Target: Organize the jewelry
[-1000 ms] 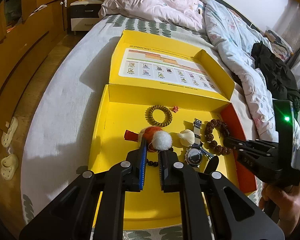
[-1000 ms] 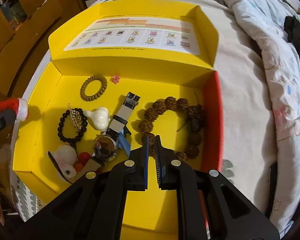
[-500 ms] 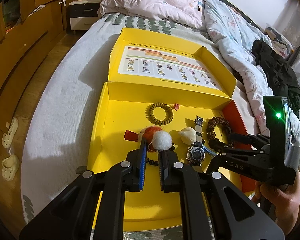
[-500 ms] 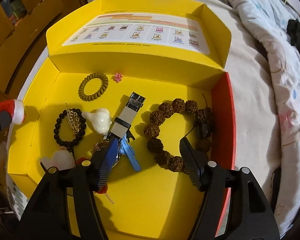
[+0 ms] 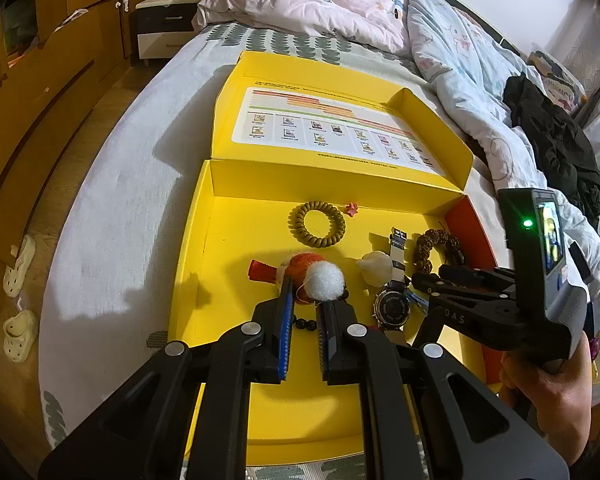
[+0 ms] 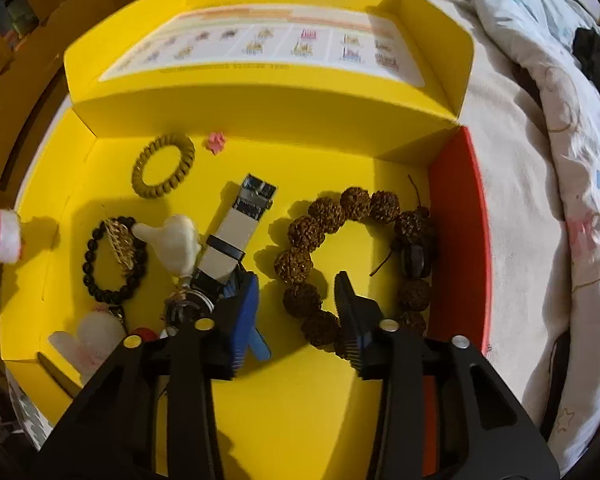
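An open yellow box (image 5: pixel 204 264) lies on the bed. My left gripper (image 5: pixel 306 300) hangs over its middle, shut on a red Santa-hat charm (image 5: pixel 304 264) with a white pompom (image 5: pixel 324 280). My right gripper (image 6: pixel 296 304) points down into the right side of the box (image 6: pixel 260 120). Its jaws are closing around the near-left beads of the brown seed bracelet (image 6: pixel 300 232), and the pads are not pressing on them. The left finger (image 6: pixel 244 312) stands by the watch (image 6: pixel 228 244).
Also in the box are an olive coil hair tie (image 6: pixel 163 170), a pink star (image 6: pixel 216 142), a black bead bracelet (image 6: pixel 90 256), a white shell charm (image 6: pixel 178 240) and a white plush piece (image 6: pixel 96 332). A hand (image 5: pixel 552 388) holds the right gripper. Quilts (image 5: pixel 460 60) lie behind.
The right gripper went from shut to wide open, came down over the brown bracelet, and its jaws have since narrowed. The left gripper and the hat charm have not moved.
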Motion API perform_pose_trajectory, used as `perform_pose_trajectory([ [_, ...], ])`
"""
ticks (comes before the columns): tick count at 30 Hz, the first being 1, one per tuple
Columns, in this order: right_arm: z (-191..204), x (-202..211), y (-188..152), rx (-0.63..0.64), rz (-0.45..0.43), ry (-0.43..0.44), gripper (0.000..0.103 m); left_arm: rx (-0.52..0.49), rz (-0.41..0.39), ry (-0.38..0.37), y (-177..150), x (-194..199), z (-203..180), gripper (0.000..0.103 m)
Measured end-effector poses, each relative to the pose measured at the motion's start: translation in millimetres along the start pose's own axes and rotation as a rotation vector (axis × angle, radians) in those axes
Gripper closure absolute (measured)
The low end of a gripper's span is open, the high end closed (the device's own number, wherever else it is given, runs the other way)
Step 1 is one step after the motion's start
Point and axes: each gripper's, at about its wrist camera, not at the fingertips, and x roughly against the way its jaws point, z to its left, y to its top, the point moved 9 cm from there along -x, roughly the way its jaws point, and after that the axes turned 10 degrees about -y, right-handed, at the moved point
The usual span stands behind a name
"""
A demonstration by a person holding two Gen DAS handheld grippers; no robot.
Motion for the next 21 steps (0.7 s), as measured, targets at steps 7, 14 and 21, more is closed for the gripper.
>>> perform_pose_trajectory([
  [7,4.5,-5.2,1.9,0.025,-0.005,-0.013,0.073,-0.001,0.003,0.000,-0.6,-2.0,-1.3,0.092],
  [14,0.5,-2.6,0.0,0.004,-0.003,0.011,0.083,0.001,-0.005,-0.009,0.2,1.3,-2.0,0.092],
  [21,-10.5,32.6,4.8,-0.027,-0.070,0.039,0.083,0.005,-0.022,-0.028,0.5,11.9,-5.0,0.092],
])
